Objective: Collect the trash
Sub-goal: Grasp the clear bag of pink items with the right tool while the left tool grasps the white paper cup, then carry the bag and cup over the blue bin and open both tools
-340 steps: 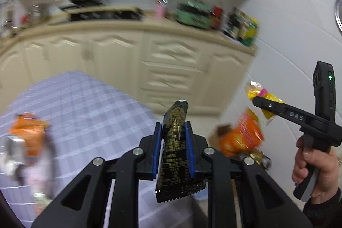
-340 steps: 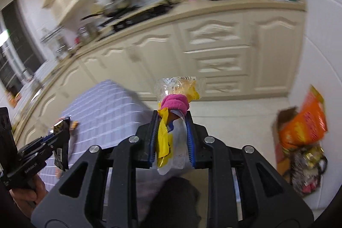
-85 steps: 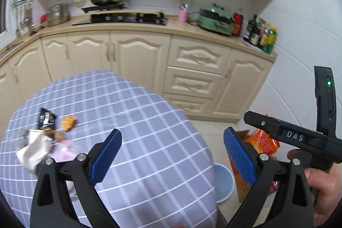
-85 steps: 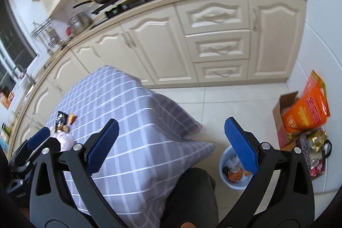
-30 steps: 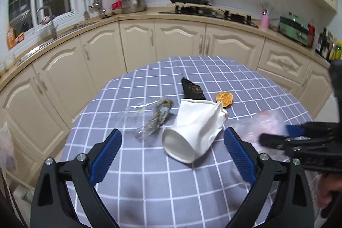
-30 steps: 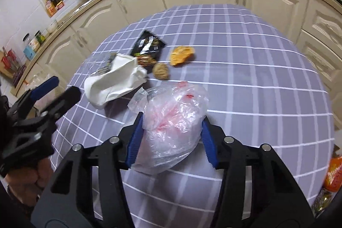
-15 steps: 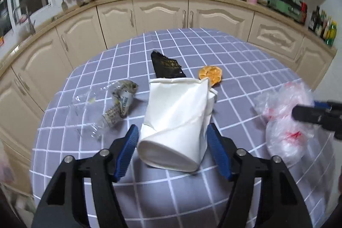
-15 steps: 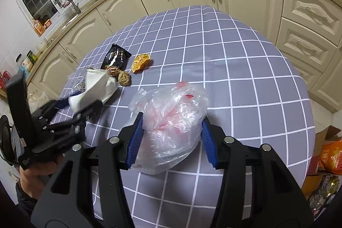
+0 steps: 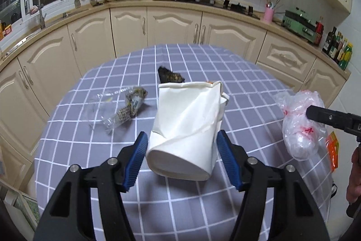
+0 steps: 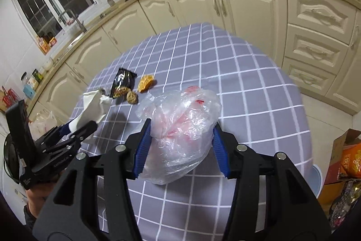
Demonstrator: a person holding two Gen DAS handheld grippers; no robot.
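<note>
Left gripper clamps the crushed paper cup across its body, lifted off the checked table for carrying to the blue bin; right gripper squeezes the plastic bag likewise; black wrapper, peel, bottle remain on the cloth, likely next.

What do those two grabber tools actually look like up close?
Each is matte black, with two angled arms studded with silver bolts and ending in ribbed blue pads. The left gripper carries small white lettering and a tall black block behind. A bare hand with a dark sleeve holds it.
</note>
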